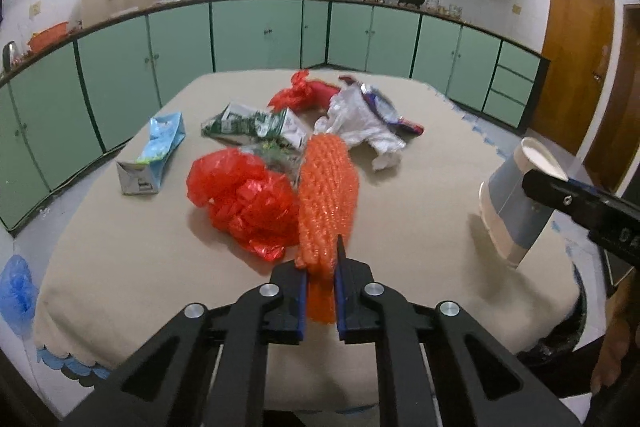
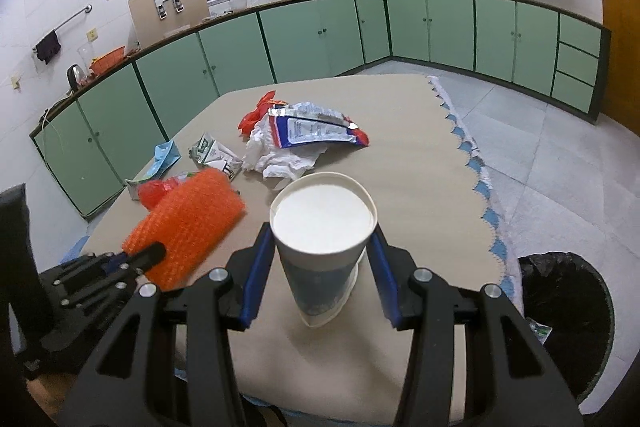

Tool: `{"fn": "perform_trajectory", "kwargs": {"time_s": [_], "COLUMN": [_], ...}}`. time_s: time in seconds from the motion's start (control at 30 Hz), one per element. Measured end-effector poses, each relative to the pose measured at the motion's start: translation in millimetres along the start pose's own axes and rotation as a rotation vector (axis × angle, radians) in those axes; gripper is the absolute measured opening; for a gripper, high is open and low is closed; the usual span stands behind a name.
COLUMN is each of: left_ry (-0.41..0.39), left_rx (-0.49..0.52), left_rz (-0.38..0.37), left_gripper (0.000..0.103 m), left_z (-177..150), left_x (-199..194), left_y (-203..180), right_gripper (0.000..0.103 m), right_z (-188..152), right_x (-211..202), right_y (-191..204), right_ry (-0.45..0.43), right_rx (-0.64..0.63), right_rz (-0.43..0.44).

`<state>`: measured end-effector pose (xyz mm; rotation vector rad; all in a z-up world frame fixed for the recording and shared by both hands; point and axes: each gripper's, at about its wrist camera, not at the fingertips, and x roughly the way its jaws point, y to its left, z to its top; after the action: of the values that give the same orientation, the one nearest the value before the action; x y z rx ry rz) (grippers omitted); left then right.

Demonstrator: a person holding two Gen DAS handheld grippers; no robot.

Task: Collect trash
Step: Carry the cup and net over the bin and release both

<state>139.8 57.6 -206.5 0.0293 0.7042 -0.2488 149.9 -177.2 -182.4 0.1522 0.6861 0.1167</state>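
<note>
Printing on the snack wrapper (image 2: 316, 131) and cartons (image 1: 256, 125), none legible

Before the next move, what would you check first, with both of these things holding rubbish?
1. Left hand-held gripper shut on the orange bubble wrap: ok.
2. Right hand-held gripper around the paper cup, one finger on each side: ok, though how firm the squeeze is, cannot tell.
3. Cup empty, nothing to spill: ok; its inside shows only white.
4. Bin in sight, black liner open, on the floor right of the table: ok.
5. Bubble wrap free of the red bag: cannot tell.
6. Table cleared: not ok; cartons and wrappers remain.
</note>
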Motion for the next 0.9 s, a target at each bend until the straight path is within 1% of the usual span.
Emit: {"fn": "perform_trajectory", "kwargs": {"time_s": [0.23, 0.43, 0.6, 0.67, 0.9], "left_ry": [-0.049, -0.071, -0.073, -0.070, -0.037], "left_rx": [0.014, 0.071, 0.133, 0.165, 0.265], "left_rz": [-0.044, -0.111, -0.193, -0.234, -0.380], "left_gripper": [0.010, 0.010, 0.010, 0.010, 0.010], "left_z": [8, 17, 24, 26, 29], "left_x": [-25, -38, -36, -33, -11], "left_y": [-20, -61, -112, -138, -227], "right_gripper": [0.045, 0.045, 0.045, 0.045, 0.045], "right_z": [0, -1, -8, -12, -40], "right_x": [-25, -56, -87, -96, -125], "right_y": [-20, -55, -100, -120, -205], "right_ry": [-0.023, -0.046, -0.067, -0.072, -0.064], "right_rx": [0.002, 0.031, 0.079, 0.103, 0.231], "right_rz": [-0.035, -0.086, -0.165, -0.202, -0.347]}}
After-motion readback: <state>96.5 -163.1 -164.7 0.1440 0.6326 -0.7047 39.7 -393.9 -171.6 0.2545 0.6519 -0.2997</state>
